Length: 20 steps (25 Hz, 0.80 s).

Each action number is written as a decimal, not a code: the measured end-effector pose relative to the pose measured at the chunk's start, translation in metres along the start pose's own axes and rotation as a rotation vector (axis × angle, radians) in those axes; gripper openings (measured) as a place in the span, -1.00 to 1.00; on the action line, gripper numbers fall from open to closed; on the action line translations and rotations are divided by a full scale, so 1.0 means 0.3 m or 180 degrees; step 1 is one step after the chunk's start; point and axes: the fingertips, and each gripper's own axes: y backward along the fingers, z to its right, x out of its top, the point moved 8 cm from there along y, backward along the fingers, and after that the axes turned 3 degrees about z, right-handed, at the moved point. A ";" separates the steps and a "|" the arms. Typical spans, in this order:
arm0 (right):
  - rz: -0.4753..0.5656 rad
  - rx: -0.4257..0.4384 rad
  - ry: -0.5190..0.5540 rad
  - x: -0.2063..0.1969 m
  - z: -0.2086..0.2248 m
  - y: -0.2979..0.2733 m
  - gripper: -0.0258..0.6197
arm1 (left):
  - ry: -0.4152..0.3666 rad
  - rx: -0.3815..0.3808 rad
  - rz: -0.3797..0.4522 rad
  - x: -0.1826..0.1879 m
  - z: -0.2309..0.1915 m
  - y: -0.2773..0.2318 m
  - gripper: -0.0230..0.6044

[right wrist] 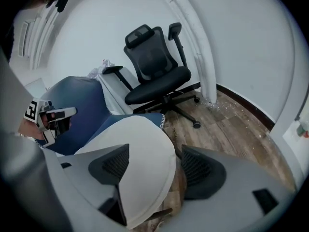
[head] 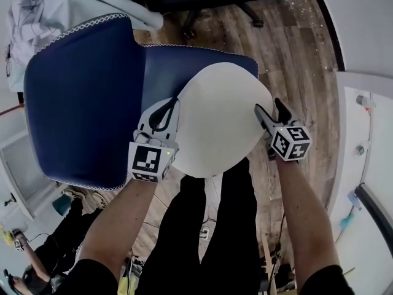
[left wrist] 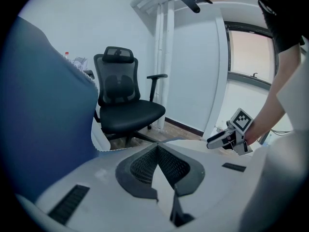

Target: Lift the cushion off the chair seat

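A round cream cushion (head: 221, 121) lies on the seat of a blue chair (head: 86, 97) with white stitched trim. My left gripper (head: 172, 103) is at the cushion's left edge. In the left gripper view its jaws (left wrist: 157, 148) meet at the tips with a wedge of pale fabric pinched between them. My right gripper (head: 268, 105) is at the cushion's right edge. In the right gripper view its jaws (right wrist: 155, 151) stand wide apart astride the cushion's rim (right wrist: 140, 149); the right pad is clear of the fabric. Each gripper shows in the other's view: right gripper (left wrist: 227, 138), left gripper (right wrist: 58, 114).
A black mesh office chair (right wrist: 159, 76) stands on the wooden floor (head: 295, 54) just beyond the blue chair. A white cloth (head: 37, 11) hangs over the blue chair's back. My black-clad legs (head: 215, 226) are right below the cushion. White walls close in on the right.
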 end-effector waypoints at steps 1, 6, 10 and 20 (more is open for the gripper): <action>-0.0027 0.0012 -0.0020 -0.010 0.003 -0.008 0.08 | 0.0009 -0.0012 -0.0023 -0.011 0.009 0.000 -0.91; -0.0100 0.0050 -0.0101 -0.047 0.027 -0.033 0.13 | -0.0001 -0.0057 -0.0084 -0.036 0.018 -0.022 -0.91; -0.0041 0.0047 -0.0242 -0.049 0.020 -0.047 0.12 | 0.0028 -0.0022 -0.0098 -0.046 0.002 -0.030 -0.91; -0.0078 0.0188 -0.0761 -0.082 0.041 -0.063 0.12 | 0.0101 -0.0006 -0.0078 -0.050 0.019 -0.034 -0.91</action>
